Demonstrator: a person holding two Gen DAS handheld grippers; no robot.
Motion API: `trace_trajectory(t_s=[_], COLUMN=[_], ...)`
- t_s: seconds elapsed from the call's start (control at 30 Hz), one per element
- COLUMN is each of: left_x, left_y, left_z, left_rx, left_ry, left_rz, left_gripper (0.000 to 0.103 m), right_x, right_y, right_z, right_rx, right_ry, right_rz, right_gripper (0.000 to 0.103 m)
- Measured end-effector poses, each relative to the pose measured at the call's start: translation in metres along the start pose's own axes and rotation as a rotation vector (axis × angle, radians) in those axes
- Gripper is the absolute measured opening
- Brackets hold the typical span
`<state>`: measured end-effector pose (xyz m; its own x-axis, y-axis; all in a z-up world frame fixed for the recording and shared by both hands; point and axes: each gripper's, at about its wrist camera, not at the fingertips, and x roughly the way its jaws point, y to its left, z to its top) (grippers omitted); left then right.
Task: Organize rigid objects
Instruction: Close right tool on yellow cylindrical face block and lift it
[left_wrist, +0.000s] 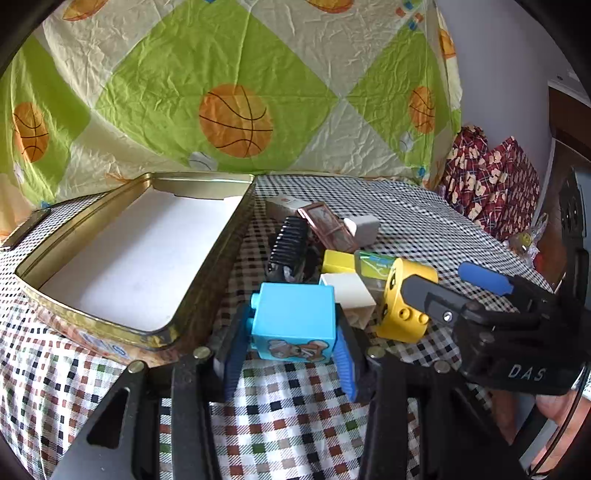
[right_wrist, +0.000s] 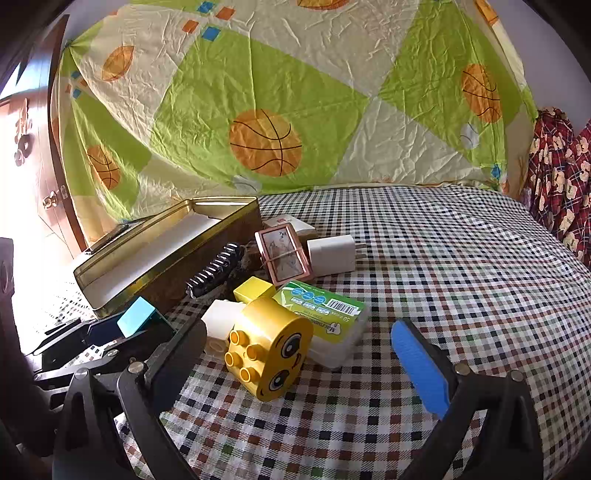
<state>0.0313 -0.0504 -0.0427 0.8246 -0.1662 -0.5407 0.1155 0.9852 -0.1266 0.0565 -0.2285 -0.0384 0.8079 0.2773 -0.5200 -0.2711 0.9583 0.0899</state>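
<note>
A light blue toy block (left_wrist: 294, 320) is clamped between the blue pads of the left gripper (left_wrist: 291, 354), just beside the near corner of an open gold tin (left_wrist: 99, 321) with a white floor. The jaws of the right gripper (right_wrist: 306, 354) are spread wide, and nothing is pressed by them; a yellow block with a cartoon face (right_wrist: 267, 354) lies between them, close to the left finger. Behind it a white block (right_wrist: 221, 321), a smaller yellow block (right_wrist: 253, 288), a green-labelled clear box (right_wrist: 325, 306), a black comb (right_wrist: 216, 271), a banded deck of cards (right_wrist: 282, 254) and a white charger plug (right_wrist: 332, 253) are heaped together beside the tin's long wall. Everything is carried by a surface covered with a small-checked cloth (right_wrist: 443, 277) in white, black, brown and green. Behind the surface a crumpled green-and-cream sheet printed with basketballs (right_wrist: 266, 142) is hung. A red patterned fabric (right_wrist: 557, 177) is seen at the right edge, and a wooden door (right_wrist: 48, 177) at the left.
</note>
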Motion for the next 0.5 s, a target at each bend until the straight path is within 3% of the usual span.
trace_trajectory(t_s=[0.07, 0.13, 0.23, 0.4, 0.5], left_x=[0.0, -0.001, -0.005, -0.007, -0.007], left_y=[0.003, 0.004, -0.001, 0.002, 0.003], left_z=[-0.002, -0.004, -0.006, -0.006, -0.006], left_rx=[-0.015, -0.019, 0.006, -0.001, -0.008], left_ry=[-0.003, -0.013, -0.04, -0.048, -0.048], left_rz=[0.001, -0.002, 0.009, -0.007, -0.016], left_gripper=[0.041, 0.041, 0.041, 0.041, 0.041], right_x=[0.008, 0.014, 0.014, 0.014, 0.014], right_y=[0.002, 0.003, 0.004, 0.016, 0.02], right_z=[-0.001, -0.001, -0.001, -0.005, -0.006], right_rx=[-0.012, -0.013, -0.02, -0.101, -0.122], right_ry=[0.043, 0.072, 0.077, 0.073, 0.069], right_rz=[0.014, 0.038, 0.035, 0.028, 0.036], right_gripper=[0.082, 0.074, 0.073, 0.058, 0.057])
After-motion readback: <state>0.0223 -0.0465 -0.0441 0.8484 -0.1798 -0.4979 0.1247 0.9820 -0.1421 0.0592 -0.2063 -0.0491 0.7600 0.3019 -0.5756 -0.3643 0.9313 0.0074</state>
